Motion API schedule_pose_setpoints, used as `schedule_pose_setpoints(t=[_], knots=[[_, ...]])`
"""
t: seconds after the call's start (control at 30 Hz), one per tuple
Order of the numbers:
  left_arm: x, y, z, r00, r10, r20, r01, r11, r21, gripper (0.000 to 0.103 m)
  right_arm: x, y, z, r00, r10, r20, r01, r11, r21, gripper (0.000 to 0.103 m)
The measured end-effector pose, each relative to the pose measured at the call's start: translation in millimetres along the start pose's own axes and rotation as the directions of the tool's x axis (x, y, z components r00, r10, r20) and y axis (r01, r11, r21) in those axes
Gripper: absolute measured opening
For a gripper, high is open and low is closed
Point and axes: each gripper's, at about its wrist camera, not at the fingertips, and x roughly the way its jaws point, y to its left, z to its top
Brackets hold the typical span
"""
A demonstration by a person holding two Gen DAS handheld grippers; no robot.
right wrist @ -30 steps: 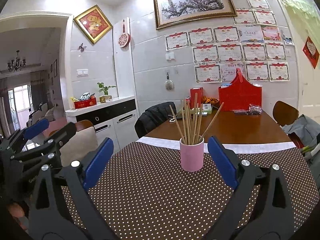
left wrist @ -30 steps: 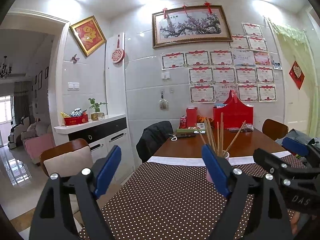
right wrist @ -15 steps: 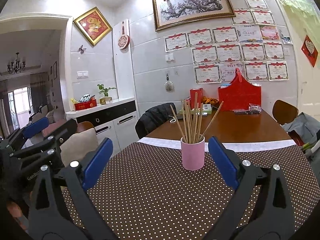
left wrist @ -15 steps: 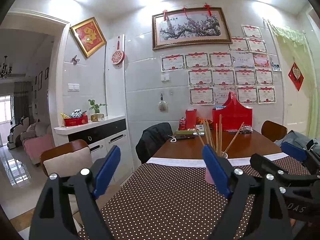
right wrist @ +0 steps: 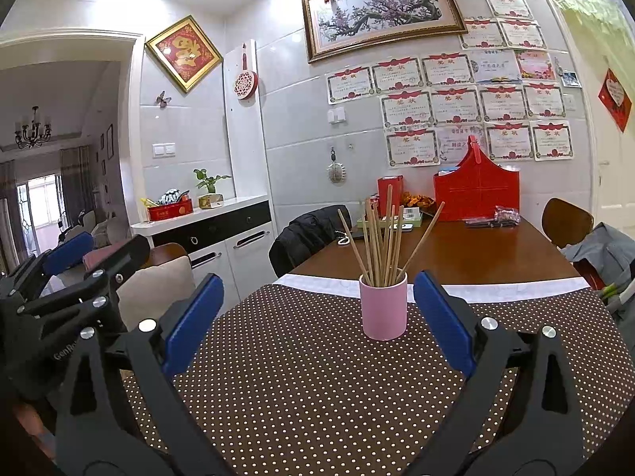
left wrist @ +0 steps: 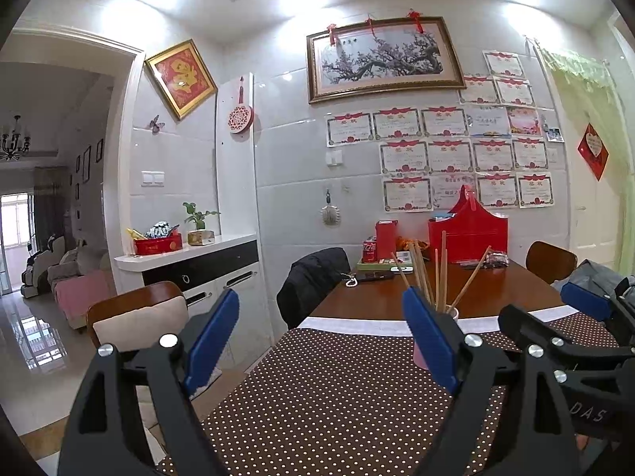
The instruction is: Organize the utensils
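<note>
both grippers, left (left wrist: 321,337) and right (right wrist: 317,317), hover with jaws wide apart, gripping nothing. pink cup (right wrist: 383,304) of chopsticks (right wrist: 383,238) stands upright on the dotted cloth (right wrist: 301,388) (bench centre), just ahead of the right jaws.

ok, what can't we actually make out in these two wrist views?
- Left wrist view: pink cup mostly hidden behind the left gripper finger; only its rim and base edge show.
- Right wrist view: count of chopsticks unclear, they overlap.
- Both views: certificates text too small to read.
- Both views: near edge of the dotted tablecloth cut off by the frame and the right gripper body.
</note>
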Motion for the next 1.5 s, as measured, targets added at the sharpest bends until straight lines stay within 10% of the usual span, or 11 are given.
schedule_pose_setpoints(t=[1.5], knots=[[2.6,-3.4,-7.7,1.000,0.010,-0.022,-0.010,1.000,0.011,0.083,8.3,-12.3,-9.7,0.999,0.007,-0.044,-0.005,0.999,0.041,0.095]])
